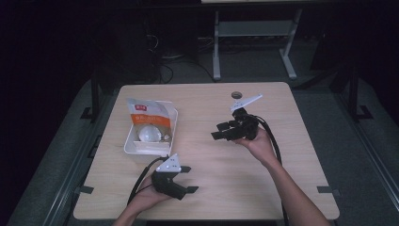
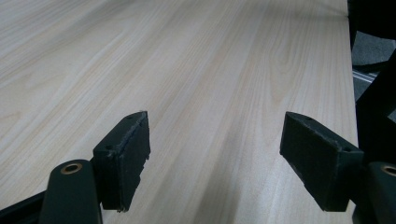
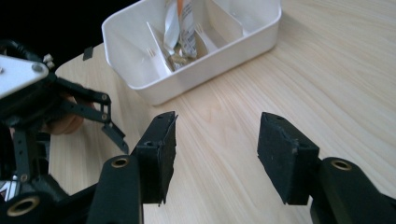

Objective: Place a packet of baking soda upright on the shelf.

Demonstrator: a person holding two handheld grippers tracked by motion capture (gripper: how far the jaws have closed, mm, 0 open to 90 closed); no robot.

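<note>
Above the table's point(image 1: 263, 169) right half, your right hand point(image 1: 256, 141) holds the right gripper point(image 1: 225, 131) level, pointing left toward the white bin point(image 1: 134, 146). That bin, at the left, holds an orange-and-white pouch point(image 1: 147, 115) and a white bulb point(image 1: 149, 134). Right jaws spread, nothing between them. Near edge: your left gripper point(image 1: 187, 179) also spread, empty.

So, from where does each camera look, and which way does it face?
High view: above the person's side, facing forward and down on the table; shows both forearms, left tongs, right tongs, white box.
Left gripper view: rides the left tongs, looks low along bare tabletop; own open jaws show.
Right gripper view: rides the right tongs, faces the white box; own open jaws and the other hand's left tongs show.
Shared: high and right gripper views both show the box and left tongs.
</note>
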